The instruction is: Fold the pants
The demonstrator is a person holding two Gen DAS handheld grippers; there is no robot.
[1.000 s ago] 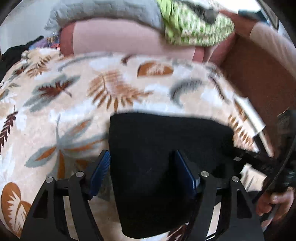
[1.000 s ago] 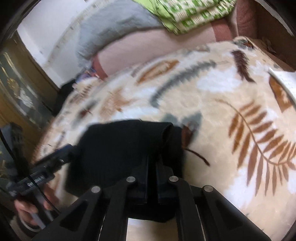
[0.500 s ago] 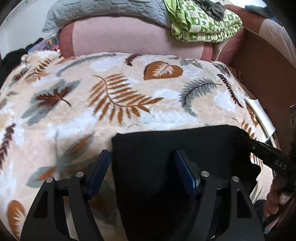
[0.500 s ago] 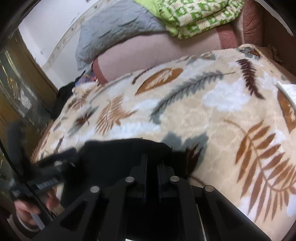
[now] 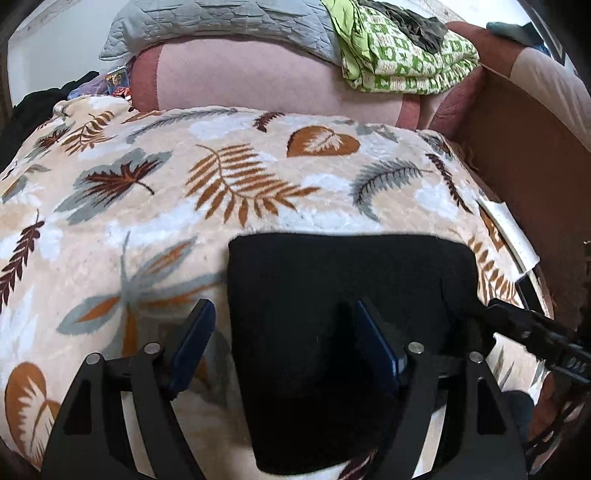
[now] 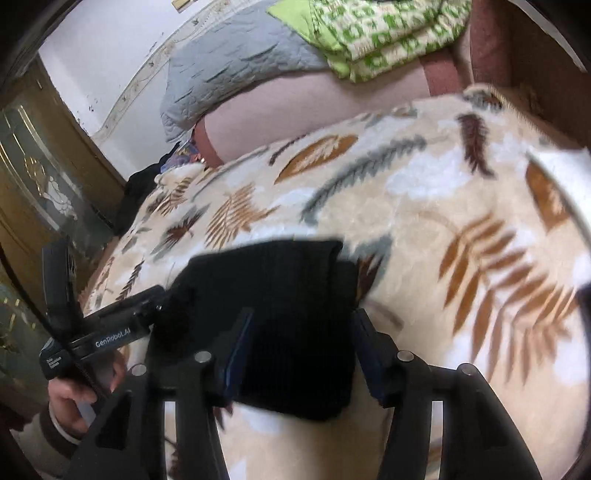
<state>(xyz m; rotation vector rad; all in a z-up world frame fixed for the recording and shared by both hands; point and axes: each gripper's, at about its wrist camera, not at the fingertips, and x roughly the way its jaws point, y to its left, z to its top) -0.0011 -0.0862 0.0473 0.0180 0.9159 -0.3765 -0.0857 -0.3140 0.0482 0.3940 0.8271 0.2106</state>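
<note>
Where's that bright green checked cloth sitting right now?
The green checked cloth lies folded at the far end of the bed, top right in the left view, on the pink bolster, beside a grey quilt.

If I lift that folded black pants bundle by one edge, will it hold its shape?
Probably not: the black pants look like soft layered knit, so they would likely droop and unfold. They seem unlikely to slide on the plush leaf-print blanket.

Both cams sit on the wrists, angled down and close over the bed [image 5: 258,192]. Left view looks across from the left, right view from the right; both share the black pants [image 5: 332,314] and the far pink cushion [image 6: 295,99].
</note>
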